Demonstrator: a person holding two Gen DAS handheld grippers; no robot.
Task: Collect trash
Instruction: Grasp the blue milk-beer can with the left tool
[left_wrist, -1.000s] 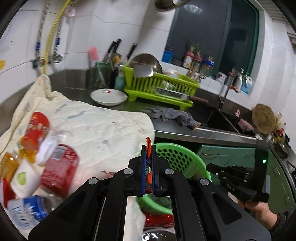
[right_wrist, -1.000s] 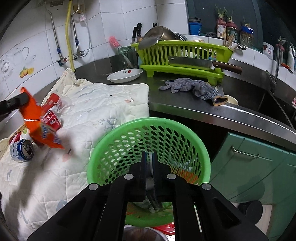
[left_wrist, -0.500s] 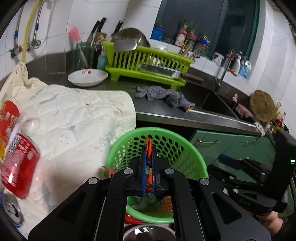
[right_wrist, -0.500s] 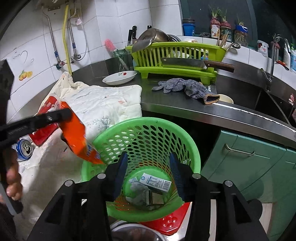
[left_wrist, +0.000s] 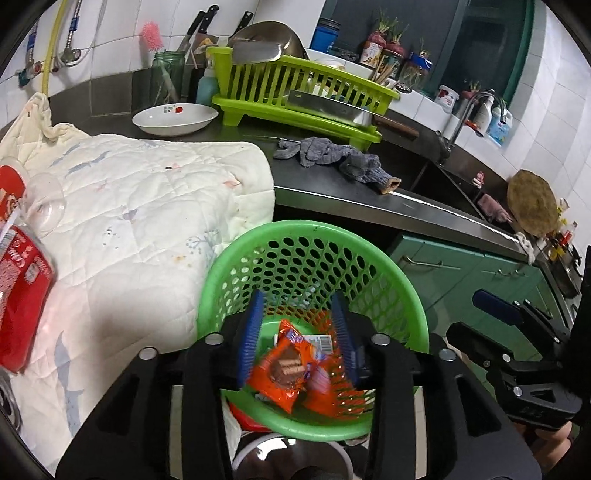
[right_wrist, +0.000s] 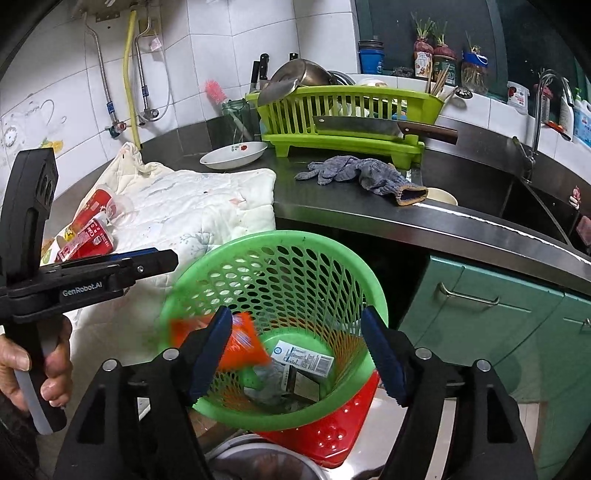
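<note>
Lower centre of the frame: the left gripper (left_wrist: 297, 334), jaws just opened, has released an orange wrapper (left_wrist: 290, 373) into the green basket (left_wrist: 221, 280). The right gripper (right_wrist: 299, 354) is spread, empty. Withdrawal should be delayed until the wrapper settles.

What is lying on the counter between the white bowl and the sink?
A crumpled grey glove lies on the dark counter, between the white bowl and the sink. The green dish rack stands just behind it. The right wrist view shows this best.
</note>
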